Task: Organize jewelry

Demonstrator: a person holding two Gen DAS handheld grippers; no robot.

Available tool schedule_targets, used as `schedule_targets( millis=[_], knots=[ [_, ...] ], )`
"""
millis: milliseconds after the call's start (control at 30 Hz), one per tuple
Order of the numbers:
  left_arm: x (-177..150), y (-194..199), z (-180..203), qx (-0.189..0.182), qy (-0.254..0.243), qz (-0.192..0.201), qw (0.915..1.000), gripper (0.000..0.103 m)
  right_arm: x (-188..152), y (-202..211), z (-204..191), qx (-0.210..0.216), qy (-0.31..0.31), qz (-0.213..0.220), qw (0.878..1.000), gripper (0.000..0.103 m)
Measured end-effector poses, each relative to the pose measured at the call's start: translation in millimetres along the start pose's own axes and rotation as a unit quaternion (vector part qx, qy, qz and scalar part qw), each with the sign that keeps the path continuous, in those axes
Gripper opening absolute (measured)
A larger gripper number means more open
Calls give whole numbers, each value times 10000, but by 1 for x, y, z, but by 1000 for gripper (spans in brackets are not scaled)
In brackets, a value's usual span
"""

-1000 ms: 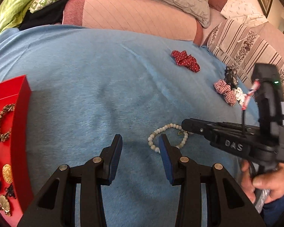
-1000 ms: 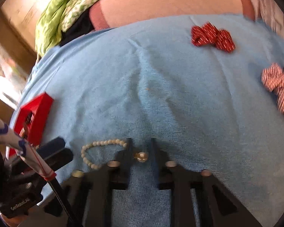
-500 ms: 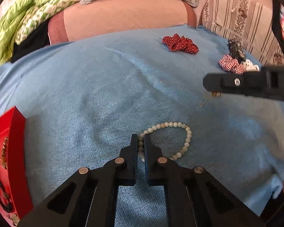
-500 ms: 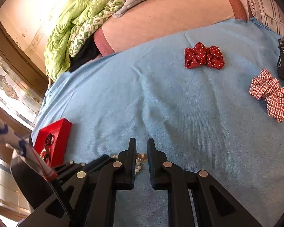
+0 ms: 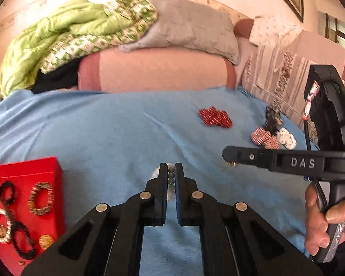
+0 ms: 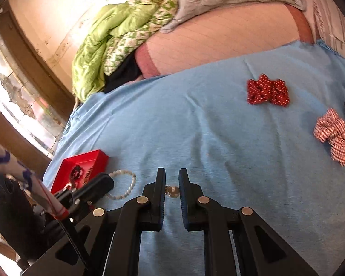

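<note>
Left wrist view: the left hand-held gripper (image 5: 171, 174) is clamped on the bead bracelet (image 5: 171, 177), a short run of dark-looking beads pinched in the narrow slit between its jaws, with a pale blur of further beads showing just behind the left jaw tip. The rest of the loop is seen in the right wrist view, where the pale bead bracelet (image 6: 126, 184) curves out beside the left tool's black tip, over the blue bed cover (image 5: 103, 133). A red tray (image 5: 55, 168) sits near the left hand-held gripper on its left side, on the same cover; it holds a gold-brown bangle (image 5: 41, 198), a pearl bangle (image 5: 0, 228) and a black beaded strand (image 5: 16, 227).

Right wrist view: the right hand-held gripper (image 6: 172, 180) stands nearly closed, jaws narrow, with a small round pearl drop (image 6: 173, 191) and its gold fitting caught between them. In the left wrist view this tool enters from the right as a black bar, a person's hand (image 5: 324, 223) wrapped around its handle.

Further up the bed, well apart from both grippers, lie a red dotted scrunchie (image 6: 268, 92) and a red checked scrunchie (image 6: 334, 134). A green quilt (image 5: 57, 39) and a grey pillow (image 5: 191, 27) are heaped at the head.
</note>
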State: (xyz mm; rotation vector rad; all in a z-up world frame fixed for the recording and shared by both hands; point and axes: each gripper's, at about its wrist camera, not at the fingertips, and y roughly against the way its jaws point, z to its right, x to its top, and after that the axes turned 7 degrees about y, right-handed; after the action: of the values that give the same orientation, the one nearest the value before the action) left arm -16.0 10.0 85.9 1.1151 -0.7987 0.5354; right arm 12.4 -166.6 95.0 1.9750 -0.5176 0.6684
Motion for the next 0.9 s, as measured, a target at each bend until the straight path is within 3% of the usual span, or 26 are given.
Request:
schedule_targets(
  millis=[533, 900],
  knots=[
    [3, 83, -73, 414, 689, 576, 9951, 5, -8, -22, -101, 666, 857, -106, 9940, 13],
    [-33, 144, -165, 910, 1625, 619, 9805, 5, -28, -43, -175, 1249, 1418, -299, 9815, 13]
  ],
)
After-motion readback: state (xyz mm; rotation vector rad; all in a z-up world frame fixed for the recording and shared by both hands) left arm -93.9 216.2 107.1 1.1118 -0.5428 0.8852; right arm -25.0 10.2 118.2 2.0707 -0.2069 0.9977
